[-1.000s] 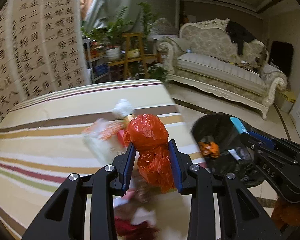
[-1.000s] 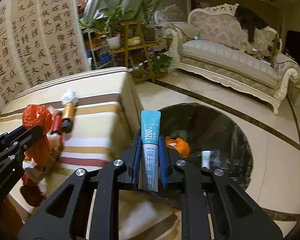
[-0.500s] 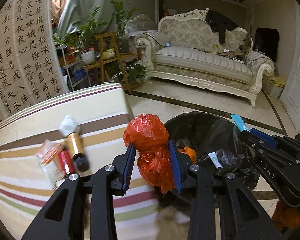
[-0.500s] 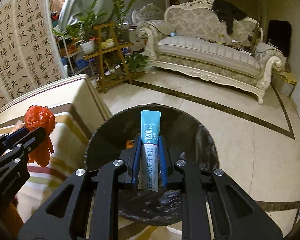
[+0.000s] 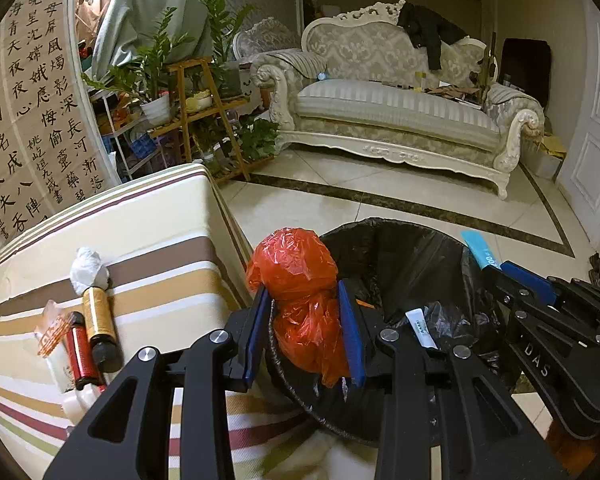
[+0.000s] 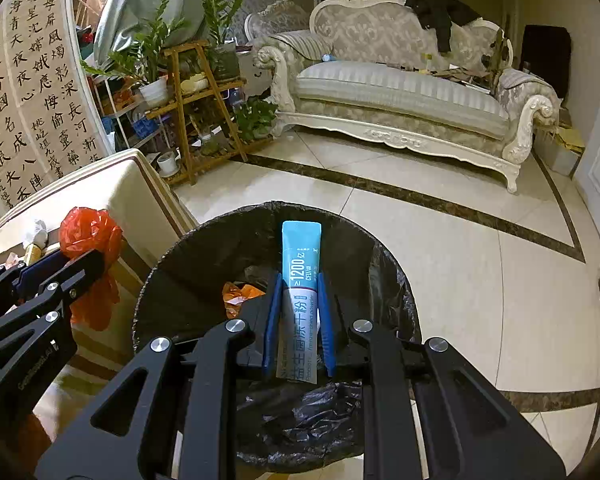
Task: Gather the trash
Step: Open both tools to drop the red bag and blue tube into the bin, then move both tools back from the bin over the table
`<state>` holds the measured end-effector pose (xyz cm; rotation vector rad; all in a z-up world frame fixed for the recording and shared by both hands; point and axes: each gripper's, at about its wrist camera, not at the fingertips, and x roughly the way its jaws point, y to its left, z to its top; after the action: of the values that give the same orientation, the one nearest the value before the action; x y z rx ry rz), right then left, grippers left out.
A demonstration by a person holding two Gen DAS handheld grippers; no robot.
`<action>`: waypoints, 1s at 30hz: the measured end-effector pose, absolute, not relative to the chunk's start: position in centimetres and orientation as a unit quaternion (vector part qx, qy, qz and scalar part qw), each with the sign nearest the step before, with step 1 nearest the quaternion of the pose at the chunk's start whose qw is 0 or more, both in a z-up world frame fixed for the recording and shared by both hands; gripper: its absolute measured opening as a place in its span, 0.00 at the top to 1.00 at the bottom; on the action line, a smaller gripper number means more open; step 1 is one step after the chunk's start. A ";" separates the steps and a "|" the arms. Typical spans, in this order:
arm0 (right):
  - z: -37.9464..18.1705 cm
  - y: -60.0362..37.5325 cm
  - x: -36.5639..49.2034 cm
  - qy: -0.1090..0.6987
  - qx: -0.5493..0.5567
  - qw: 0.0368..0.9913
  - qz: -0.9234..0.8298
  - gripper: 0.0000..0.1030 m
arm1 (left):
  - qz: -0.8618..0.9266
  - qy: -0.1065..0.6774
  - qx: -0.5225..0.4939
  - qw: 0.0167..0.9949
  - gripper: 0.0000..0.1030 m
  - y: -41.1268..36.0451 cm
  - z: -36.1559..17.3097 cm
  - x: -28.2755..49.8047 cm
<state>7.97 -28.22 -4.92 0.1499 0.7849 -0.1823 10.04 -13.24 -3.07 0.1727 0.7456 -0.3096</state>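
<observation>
My left gripper (image 5: 305,332) is shut on a crumpled red plastic bag (image 5: 300,292) and holds it at the near rim of the black-lined trash bin (image 5: 396,248). My right gripper (image 6: 298,320) is shut on a blue-and-white sachet (image 6: 300,276) and holds it over the bin's opening (image 6: 204,280). The bin holds orange wrapping (image 6: 238,294) and a small white tube (image 5: 420,326). The red bag also shows in the right wrist view (image 6: 88,236). On the striped table (image 5: 160,240) lie a gold bottle (image 5: 98,322), a red tube (image 5: 80,354), a white wad (image 5: 86,266) and an orange wrapper (image 5: 52,330).
The bin stands on a tiled floor (image 6: 480,248) against the table's right edge. An ornate sofa (image 5: 392,112) stands at the back. A wooden plant stand (image 5: 204,112) with potted plants is behind the table. A calligraphy screen (image 5: 32,120) is on the left.
Both grippers have swung right from the table to the bin, each still holding its item. The red bag now sits at the bin's rim and the sachet over its opening.
</observation>
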 end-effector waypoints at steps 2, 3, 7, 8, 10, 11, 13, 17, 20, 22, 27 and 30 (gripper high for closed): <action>-5.0 -28.2 8.2 0.383 0.075 0.916 -0.090 0.83 | -0.150 0.364 0.085 0.915 0.66 -13.4 -3.3 10.2; -5.2 -28.3 8.3 0.384 0.075 0.916 -0.092 0.83 | -0.152 0.366 0.085 0.914 0.66 -13.5 -3.4 10.4; -5.5 -28.6 8.6 0.386 0.078 0.914 -0.097 0.82 | -0.153 0.369 0.088 0.913 0.66 -13.8 -3.7 10.7; -5.5 -28.7 8.7 0.387 0.079 0.914 -0.098 0.82 | -0.152 0.370 0.088 0.912 0.66 -13.7 -3.7 10.8; -5.7 -28.8 8.8 0.389 0.079 0.912 -0.099 0.82 | -0.154 0.374 0.085 0.911 0.66 -13.7 -3.9 10.9; -5.7 -28.6 8.9 0.390 0.079 0.912 -0.100 0.82 | -0.153 0.374 0.085 0.911 0.66 -13.7 -3.9 10.9; -5.9 -28.7 8.9 0.391 0.081 0.911 -0.101 0.82 | -0.155 0.374 0.085 0.911 0.66 -13.7 -3.9 10.9; -5.9 -28.9 9.1 0.391 0.084 0.910 -0.105 0.82 | -0.156 0.375 0.087 0.910 0.62 -13.9 -4.0 11.1; -5.9 -28.9 9.1 0.390 0.087 0.910 -0.107 0.81 | -0.151 0.373 0.082 0.912 0.50 -13.7 -4.0 11.1; -5.8 -29.0 9.0 0.388 0.088 0.911 -0.110 0.73 | -0.149 0.370 0.078 0.914 0.43 -13.5 -3.9 11.2; -5.6 -29.2 8.6 0.383 0.088 0.912 -0.115 0.64 | -0.142 0.364 0.071 0.918 0.32 -13.3 -3.8 11.0; -5.2 -29.2 8.2 0.380 0.088 0.913 -0.118 0.62 | -0.138 0.362 0.069 0.919 0.28 -13.1 -3.6 10.8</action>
<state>8.21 -29.25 -5.25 0.1809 0.7821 -0.2423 10.76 -13.13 -3.57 0.1413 0.7439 -0.2827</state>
